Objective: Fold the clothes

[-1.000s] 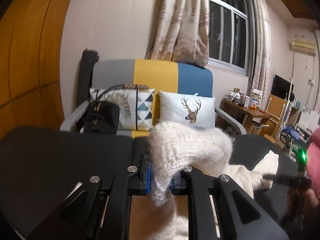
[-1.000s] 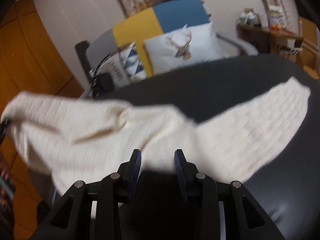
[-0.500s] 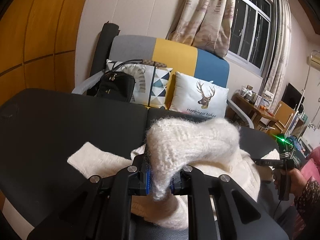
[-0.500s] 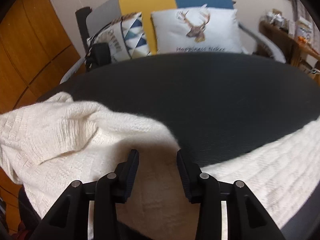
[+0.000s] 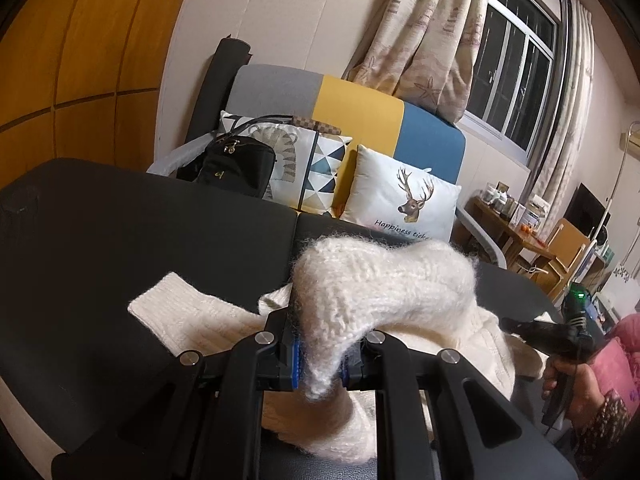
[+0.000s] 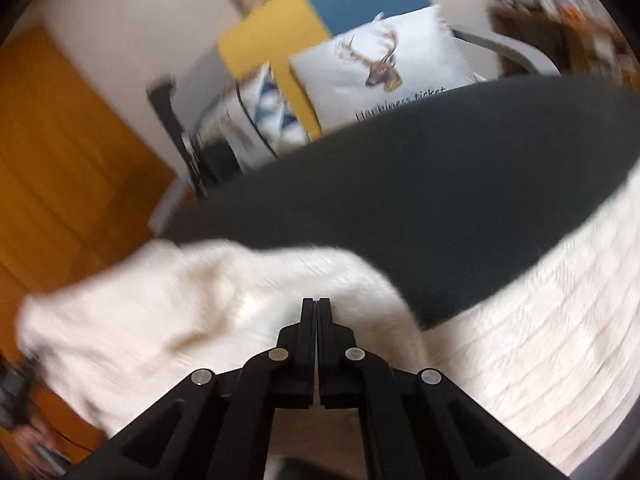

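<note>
At the bottom centre of the right wrist view, the right claw, gaping half a second ago over the fluffy cream knitted sweater, now has its fingers pressed together, though the blur hides whether any knit is caught between them. In the lower middle of the left wrist view the left claw stays clamped on a raised fold of that sweater, the rest lying rumpled on the black padded table, so I judge a fold is midway. Farther back, upper right, the white deer-print cushion reads "Happiness ticket".
</note>
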`<state>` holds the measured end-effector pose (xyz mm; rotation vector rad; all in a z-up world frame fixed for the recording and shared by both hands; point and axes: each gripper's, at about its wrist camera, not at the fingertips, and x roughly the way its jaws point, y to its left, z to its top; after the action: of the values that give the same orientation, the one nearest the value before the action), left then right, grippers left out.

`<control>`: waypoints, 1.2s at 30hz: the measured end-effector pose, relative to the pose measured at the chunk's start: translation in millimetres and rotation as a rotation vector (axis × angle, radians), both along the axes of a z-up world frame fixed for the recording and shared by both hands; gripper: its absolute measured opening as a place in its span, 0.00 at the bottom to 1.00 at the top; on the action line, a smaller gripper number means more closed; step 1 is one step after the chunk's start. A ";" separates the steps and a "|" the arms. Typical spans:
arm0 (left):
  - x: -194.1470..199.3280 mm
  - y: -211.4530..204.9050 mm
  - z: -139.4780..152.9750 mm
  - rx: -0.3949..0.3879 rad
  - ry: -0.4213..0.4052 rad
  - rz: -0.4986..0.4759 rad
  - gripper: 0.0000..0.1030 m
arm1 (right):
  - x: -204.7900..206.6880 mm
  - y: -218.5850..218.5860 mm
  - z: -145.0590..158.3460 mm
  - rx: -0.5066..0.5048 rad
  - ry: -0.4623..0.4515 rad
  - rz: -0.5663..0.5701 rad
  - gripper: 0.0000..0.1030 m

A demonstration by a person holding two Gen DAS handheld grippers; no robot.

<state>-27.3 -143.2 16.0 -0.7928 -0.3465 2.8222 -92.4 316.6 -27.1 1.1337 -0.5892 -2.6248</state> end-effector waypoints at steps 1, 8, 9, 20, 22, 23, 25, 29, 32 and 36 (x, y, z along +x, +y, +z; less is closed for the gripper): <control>0.8 0.2 -0.3 -0.002 0.002 -0.001 0.14 | 4.5 2.1 4.7 -0.018 0.023 -0.007 0.03; 0.7 -11.6 -8.0 0.018 -0.020 0.018 0.14 | -18.5 7.1 18.6 0.062 -0.044 0.065 0.40; 0.4 -13.7 -9.7 0.023 -0.027 0.022 0.14 | -25.4 10.4 15.6 0.052 -0.073 0.082 0.40; -4.4 -23.4 -21.2 0.021 -0.057 0.041 0.14 | -57.9 -2.9 -9.8 0.010 -0.182 0.182 0.28; -5.2 -24.0 -22.2 0.030 -0.059 0.044 0.14 | -56.6 -9.8 -12.0 0.021 -0.178 0.172 0.12; -5.0 -24.5 -21.3 0.037 -0.054 0.046 0.14 | -53.1 -11.9 -8.4 0.035 -0.155 0.153 0.10; -3.5 -25.6 -18.3 0.056 -0.037 0.050 0.14 | -40.9 -14.9 6.9 0.077 -0.078 0.090 0.10; 5.0 -19.9 -3.4 0.080 0.042 0.054 0.14 | -6.0 -24.8 50.5 0.170 0.130 -0.073 0.10; 12.6 -11.1 12.4 0.100 0.107 0.043 0.14 | 22.9 -35.3 82.5 0.210 0.268 -0.144 0.10; 19.0 -3.0 31.8 0.103 0.176 0.022 0.14 | 57.3 -44.5 130.4 0.252 0.456 -0.225 0.02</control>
<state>-8.3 -146.3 47.8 -0.5184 -0.4710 2.8407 -35.0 272.1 103.3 0.5049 -0.3111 -3.0759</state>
